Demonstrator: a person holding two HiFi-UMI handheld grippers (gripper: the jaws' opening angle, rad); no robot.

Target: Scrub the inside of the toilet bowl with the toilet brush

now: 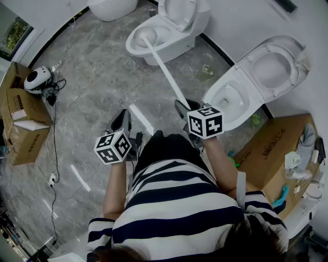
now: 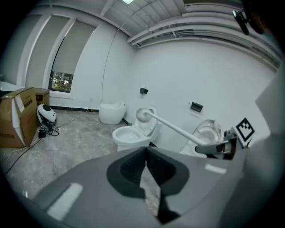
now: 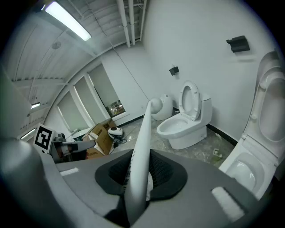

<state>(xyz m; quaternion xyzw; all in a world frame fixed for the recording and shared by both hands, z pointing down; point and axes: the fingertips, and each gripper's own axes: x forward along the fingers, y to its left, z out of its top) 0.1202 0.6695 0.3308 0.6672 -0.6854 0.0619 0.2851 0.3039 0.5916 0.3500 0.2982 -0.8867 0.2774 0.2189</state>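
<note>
The white toilet point(image 1: 177, 43) stands at the far middle with its lid up. A long white toilet brush point(image 1: 164, 69) runs from my right gripper point(image 1: 183, 105), which is shut on its handle, to its round head point(image 1: 147, 35), which lies over the bowl in the head view. In the left gripper view the brush head point(image 2: 143, 115) hangs in the air above the toilet point(image 2: 129, 135) rim. The brush handle point(image 3: 139, 164) passes between my right gripper point(image 3: 141, 153) pads. My left gripper point(image 1: 123, 119) hangs over the floor, shut on nothing, and its jaws meet in the left gripper point(image 2: 145, 150) view.
A second open toilet point(image 1: 256, 77) stands close on the right, next to a cardboard box point(image 1: 277, 146) with small items. Cardboard boxes point(image 1: 20, 123), a white round device point(image 1: 37, 78) and cables lie at the left. A white basin-like fixture point(image 1: 110, 7) stands at the far wall.
</note>
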